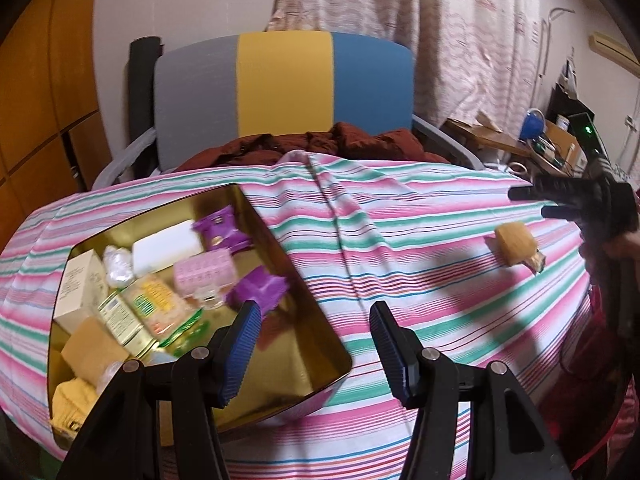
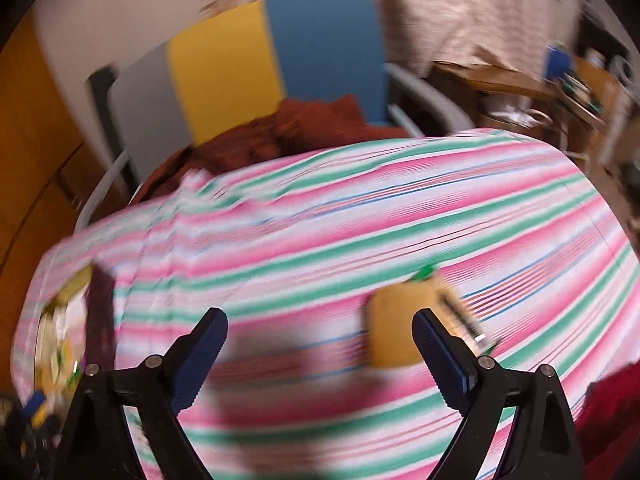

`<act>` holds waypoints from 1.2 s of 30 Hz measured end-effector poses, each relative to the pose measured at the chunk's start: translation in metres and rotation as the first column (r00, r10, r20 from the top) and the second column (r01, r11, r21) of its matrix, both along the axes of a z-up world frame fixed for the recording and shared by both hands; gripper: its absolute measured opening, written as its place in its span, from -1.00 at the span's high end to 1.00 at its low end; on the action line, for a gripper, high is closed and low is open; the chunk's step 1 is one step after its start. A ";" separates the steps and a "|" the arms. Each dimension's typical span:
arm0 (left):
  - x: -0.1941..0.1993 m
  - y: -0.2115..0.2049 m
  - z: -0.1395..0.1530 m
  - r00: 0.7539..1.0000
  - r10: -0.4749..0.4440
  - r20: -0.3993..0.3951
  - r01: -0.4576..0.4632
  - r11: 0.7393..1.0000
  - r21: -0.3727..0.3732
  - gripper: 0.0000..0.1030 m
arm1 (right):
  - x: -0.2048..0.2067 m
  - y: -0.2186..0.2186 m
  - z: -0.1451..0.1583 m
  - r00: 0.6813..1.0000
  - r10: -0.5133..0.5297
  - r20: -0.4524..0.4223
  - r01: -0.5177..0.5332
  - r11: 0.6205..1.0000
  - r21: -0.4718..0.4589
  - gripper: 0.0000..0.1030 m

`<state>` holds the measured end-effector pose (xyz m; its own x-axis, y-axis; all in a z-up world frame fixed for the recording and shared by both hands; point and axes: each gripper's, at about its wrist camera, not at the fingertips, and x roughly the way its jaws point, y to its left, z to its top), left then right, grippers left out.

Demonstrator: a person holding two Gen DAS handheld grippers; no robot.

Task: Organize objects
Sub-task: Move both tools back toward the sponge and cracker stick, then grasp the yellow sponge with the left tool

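A gold metal tin (image 1: 316,320) sits on the striped cloth at the left, filled with several small items: purple packets, a white soap bar, a pink box, snack packs. My left gripper (image 1: 314,328) hovers open over the tin's near right corner, nothing between its fingers. A wrapped yellow cake (image 1: 516,246) lies alone on the cloth at the right. My right gripper (image 1: 532,202) shows there as a dark shape above it. In the blurred right wrist view that gripper (image 2: 320,344) is open, with the yellow cake (image 2: 396,328) just inside its right finger.
The table wears a pink, green and white striped cloth (image 1: 400,220). Behind it stands a grey, yellow and blue chair (image 1: 284,84) with a dark red garment (image 1: 320,144) on the seat. A cluttered desk (image 1: 532,140) is at the far right.
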<state>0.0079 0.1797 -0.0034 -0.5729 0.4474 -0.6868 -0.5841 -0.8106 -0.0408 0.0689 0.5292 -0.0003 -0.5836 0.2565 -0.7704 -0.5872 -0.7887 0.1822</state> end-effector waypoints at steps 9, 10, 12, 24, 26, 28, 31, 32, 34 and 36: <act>0.004 0.046 -0.002 0.996 -0.093 0.019 0.093 0.996 -0.004 -0.12 | 0.052 0.081 -0.024 0.922 -0.374 -0.096 0.351 0.916 -0.193 -0.92; 0.004 0.052 -0.003 0.994 -0.107 0.025 0.107 0.994 -0.005 -0.12 | 0.058 0.084 -0.025 0.909 -0.405 -0.103 0.378 0.902 -0.208 -0.93; 0.005 0.068 -0.007 0.990 -0.139 0.037 0.139 0.990 -0.011 -0.12 | 0.067 0.090 -0.027 0.890 -0.440 -0.116 0.401 0.879 -0.258 -0.94; -0.008 0.156 -0.032 0.933 -0.285 0.221 0.276 0.959 0.068 -0.12 | 0.076 0.100 -0.039 0.865 -0.493 -0.089 0.439 0.832 -0.340 -0.94; -0.008 0.173 -0.033 0.918 -0.323 0.232 0.311 0.946 0.089 -0.17 | 0.075 0.099 -0.039 0.869 -0.485 -0.095 0.428 0.834 -0.348 -0.94; -0.007 0.190 -0.033 0.904 -0.356 0.236 0.339 0.934 0.110 -0.26 | 0.075 0.098 -0.039 0.870 -0.482 -0.099 0.424 0.836 -0.348 -0.94; -0.008 0.219 -0.035 0.873 -0.411 0.261 0.382 0.911 0.154 -0.37 | 0.078 0.099 -0.038 0.865 -0.489 -0.110 0.424 0.831 -0.359 -0.95; -0.008 0.228 -0.035 0.867 -0.422 0.264 0.393 0.906 0.159 -0.44 | 0.079 0.100 -0.038 0.863 -0.493 -0.112 0.426 0.829 -0.362 -0.95; -0.008 0.246 -0.037 0.852 -0.449 0.270 0.419 0.893 0.163 -0.51 | 0.081 0.100 -0.038 0.859 -0.498 -0.119 0.428 0.825 -0.369 -0.96; -0.009 0.264 -0.040 0.841 -0.467 0.274 0.438 0.884 0.163 -0.57 | 0.083 0.101 -0.037 0.854 -0.506 -0.125 0.431 0.821 -0.375 -0.96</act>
